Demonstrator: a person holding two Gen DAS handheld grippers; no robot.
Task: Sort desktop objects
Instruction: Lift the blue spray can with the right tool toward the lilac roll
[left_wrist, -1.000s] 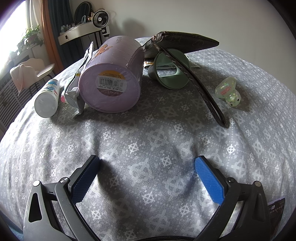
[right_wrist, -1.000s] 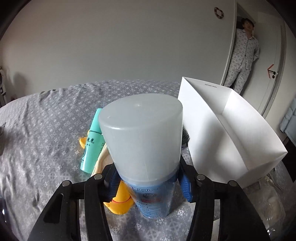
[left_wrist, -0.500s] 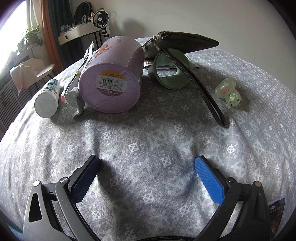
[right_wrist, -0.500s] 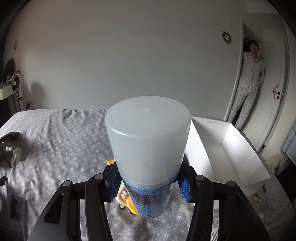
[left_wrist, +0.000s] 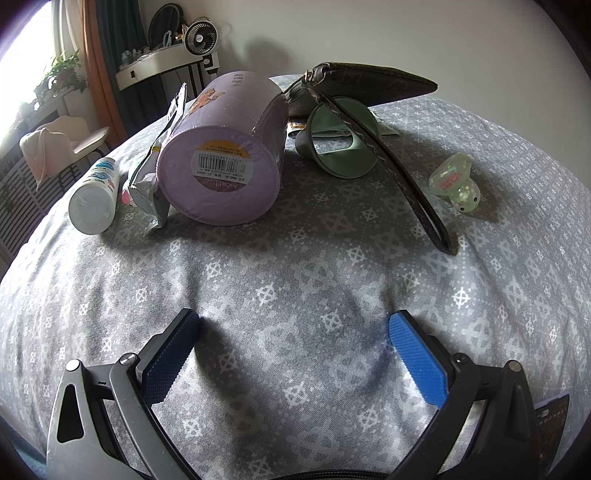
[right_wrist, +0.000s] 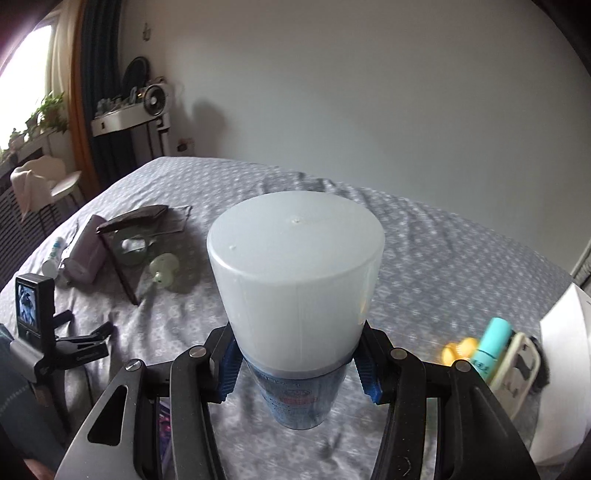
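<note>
My right tool (right_wrist: 297, 363) clenches the can (right_wrist: 295, 295); I should carry it upright, low over the bed (right_wrist: 424, 258). Left tool (left_wrist: 293, 341) released.

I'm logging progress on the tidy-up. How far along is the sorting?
Early. Nothing shows as sorted, and the white box interior is out of view. In hand: the right gripper clamps a spray can. Left: purple canister, white bottle, dark pouch, green cup. The left gripper is open, empty.
</note>
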